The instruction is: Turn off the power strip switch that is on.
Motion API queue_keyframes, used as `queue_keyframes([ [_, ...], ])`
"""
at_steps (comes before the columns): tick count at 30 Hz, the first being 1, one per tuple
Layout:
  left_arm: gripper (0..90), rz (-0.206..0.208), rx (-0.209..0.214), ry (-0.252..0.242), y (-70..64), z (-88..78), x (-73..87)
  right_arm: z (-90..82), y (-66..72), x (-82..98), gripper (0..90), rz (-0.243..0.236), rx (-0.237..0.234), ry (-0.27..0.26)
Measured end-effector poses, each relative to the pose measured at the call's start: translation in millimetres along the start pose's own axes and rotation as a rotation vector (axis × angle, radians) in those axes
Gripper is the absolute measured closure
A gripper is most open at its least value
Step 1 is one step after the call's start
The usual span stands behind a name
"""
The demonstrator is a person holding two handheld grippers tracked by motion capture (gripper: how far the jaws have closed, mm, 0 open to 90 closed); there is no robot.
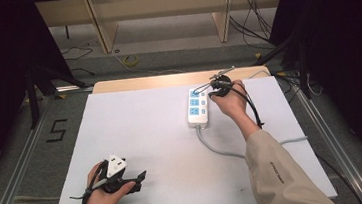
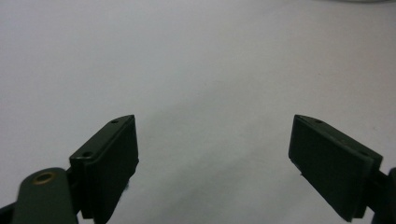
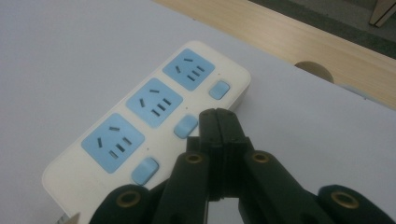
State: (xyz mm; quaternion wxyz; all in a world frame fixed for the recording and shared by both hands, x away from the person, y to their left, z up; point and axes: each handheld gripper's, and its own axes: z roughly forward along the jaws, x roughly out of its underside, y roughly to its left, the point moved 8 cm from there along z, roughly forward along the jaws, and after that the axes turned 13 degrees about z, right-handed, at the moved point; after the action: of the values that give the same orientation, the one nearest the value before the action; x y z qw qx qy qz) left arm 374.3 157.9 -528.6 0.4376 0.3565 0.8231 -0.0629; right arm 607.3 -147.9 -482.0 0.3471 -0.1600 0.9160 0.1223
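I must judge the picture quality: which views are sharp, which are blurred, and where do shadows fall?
High view: even light, dark edges, power strip small but clear. Left gripper view: open left gripper soft, with a faint shadow on the white table. Right gripper view: strip sockets sharp, closed right gripper slightly blurred.

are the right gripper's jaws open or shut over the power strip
Shut. The right gripper has its two black jaws pressed together with nothing between them, tips beside the middle switch of the power strip.
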Motion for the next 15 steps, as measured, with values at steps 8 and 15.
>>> queue_keyframes([
  [8,15.6,-0.003,0.003,-0.001,-0.1,-0.5,0.1,5.0,0.5,0.8,90.0,-0.009,0.008,0.010],
  [15,15.6,0.000,0.004,-0.004,-0.4,-0.5,-0.5,9.8,3.4,-4.0,90.0,-0.009,0.005,0.011],
])
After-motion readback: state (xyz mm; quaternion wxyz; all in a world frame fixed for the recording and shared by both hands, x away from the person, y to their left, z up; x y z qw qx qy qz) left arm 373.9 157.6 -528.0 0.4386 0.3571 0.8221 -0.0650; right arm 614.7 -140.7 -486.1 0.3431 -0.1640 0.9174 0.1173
